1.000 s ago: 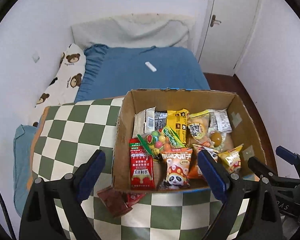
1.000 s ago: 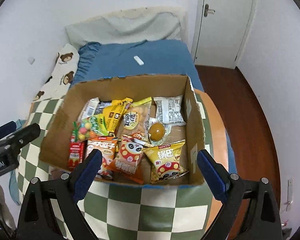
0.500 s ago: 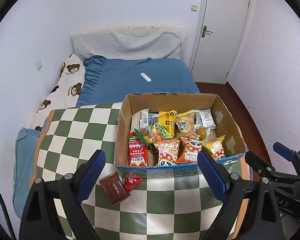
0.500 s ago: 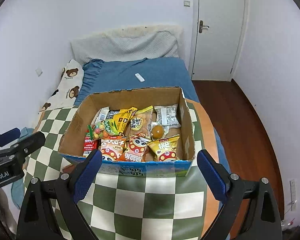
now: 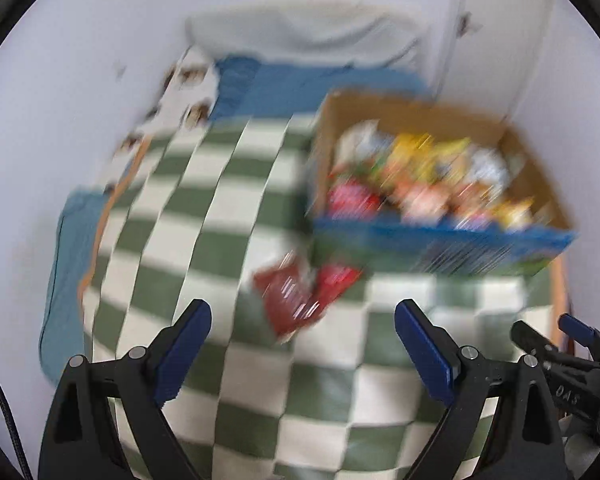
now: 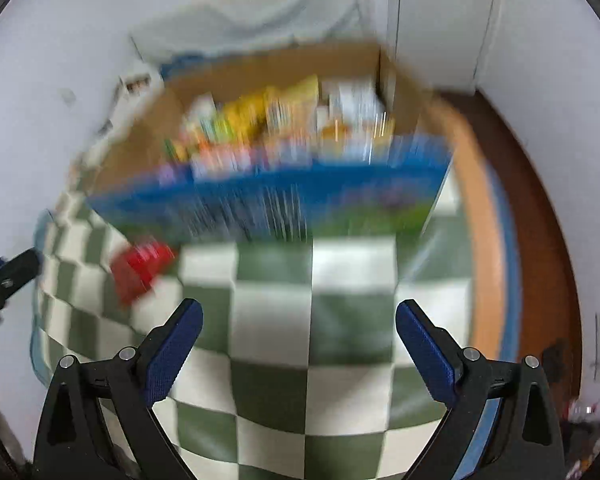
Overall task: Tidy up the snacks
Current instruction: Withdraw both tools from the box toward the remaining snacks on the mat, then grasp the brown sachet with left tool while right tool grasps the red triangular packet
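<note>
Both views are blurred by motion. A cardboard box (image 5: 440, 240) with a blue printed front holds several colourful snack packets (image 5: 420, 184). It stands on a green and white checked cloth (image 5: 204, 240). Two red snack packets (image 5: 300, 292) lie on the cloth just in front of the box's left corner. My left gripper (image 5: 303, 316) hangs open right above them with nothing between its fingers. My right gripper (image 6: 299, 316) is open over bare cloth in front of the box (image 6: 268, 204); the red packets (image 6: 140, 268) lie to its left.
Behind the checked cloth lies a bed with a blue sheet (image 5: 300, 84), a grey pillow (image 5: 300, 36) and a bear-print pillow (image 5: 184, 92). A white door (image 6: 440, 20) and dark wood floor (image 6: 540, 220) are at the right. The other gripper (image 5: 560, 360) shows at the lower right.
Both grippers have come down and back from over the box toward its front; the box now sits higher in both views. The left one has shifted over the red packets. Jaws stay wide.
</note>
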